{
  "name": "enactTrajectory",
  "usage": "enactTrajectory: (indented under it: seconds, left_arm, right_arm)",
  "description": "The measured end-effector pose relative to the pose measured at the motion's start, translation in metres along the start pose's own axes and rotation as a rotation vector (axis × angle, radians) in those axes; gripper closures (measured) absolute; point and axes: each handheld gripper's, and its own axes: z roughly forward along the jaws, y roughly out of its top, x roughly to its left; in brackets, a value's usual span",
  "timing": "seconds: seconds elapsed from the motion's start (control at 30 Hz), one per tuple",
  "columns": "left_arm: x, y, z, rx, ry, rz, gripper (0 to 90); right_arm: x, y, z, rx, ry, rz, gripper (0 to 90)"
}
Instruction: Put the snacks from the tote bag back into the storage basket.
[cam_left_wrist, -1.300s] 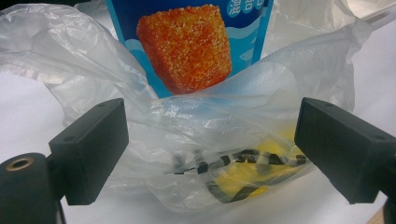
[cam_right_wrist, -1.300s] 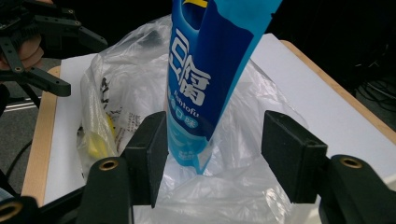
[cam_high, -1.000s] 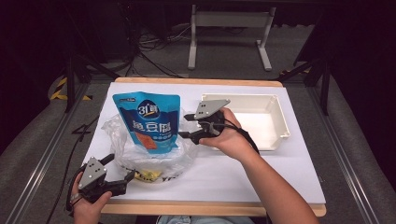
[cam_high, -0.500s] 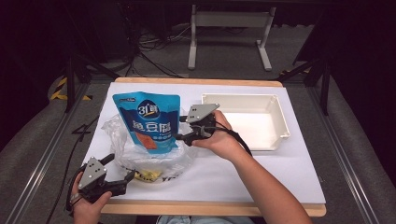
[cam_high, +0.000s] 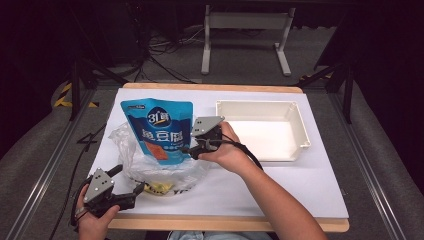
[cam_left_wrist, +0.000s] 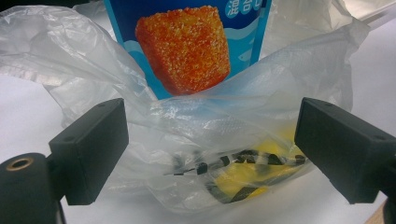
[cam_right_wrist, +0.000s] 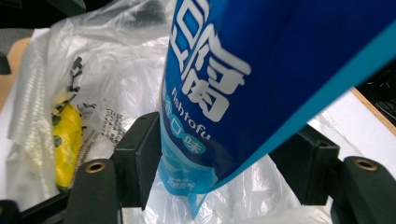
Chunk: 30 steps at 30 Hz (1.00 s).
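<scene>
Since a second ago my right gripper (cam_high: 191, 148) has slid left and down to the blue pouch (cam_high: 159, 130), its jaws just opening, loosely astride the pouch's right edge inside the plastic bag (cam_high: 132, 162). My left gripper (cam_high: 135, 192), jaws apart, waits at the bag's near-left corner; I'd steady that before lowering further.

Left tool (cam_high: 134, 192) low, jaws wide apart — right tool (cam_high: 189, 148) level, jaws just opening.

pouch (cam_high: 159, 131): glossy plastic | bag (cam_high: 131, 161): clear crinkled film | tray (cam_high: 300, 131): smooth plastic
</scene>
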Motion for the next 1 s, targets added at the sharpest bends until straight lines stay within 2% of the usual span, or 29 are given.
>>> enactTrajectory:
  seconds: [0.53,0.73,0.8,1.0]
  left_arm:
    - [0.000,0.000,0.000,-0.002,-0.003,-0.003,10.8]
    - [0.000,0.000,0.000,-0.002,-0.005,-0.001,10.9]
    - [0.000,0.000,-0.001,-0.003,-0.005,-0.001,10.9]
    - [0.000,0.000,-0.001,-0.002,-0.006,-0.001,10.8]
  right_arm:
    - [0.003,-0.004,0.026,-0.008,0.021,0.006,34.9]
    - [0.002,-0.007,0.036,-0.003,0.021,-0.007,32.9]
    - [0.003,-0.008,0.039,0.009,0.023,-0.002,32.3]
    - [0.006,-0.010,0.049,0.034,0.009,-0.027,30.3]
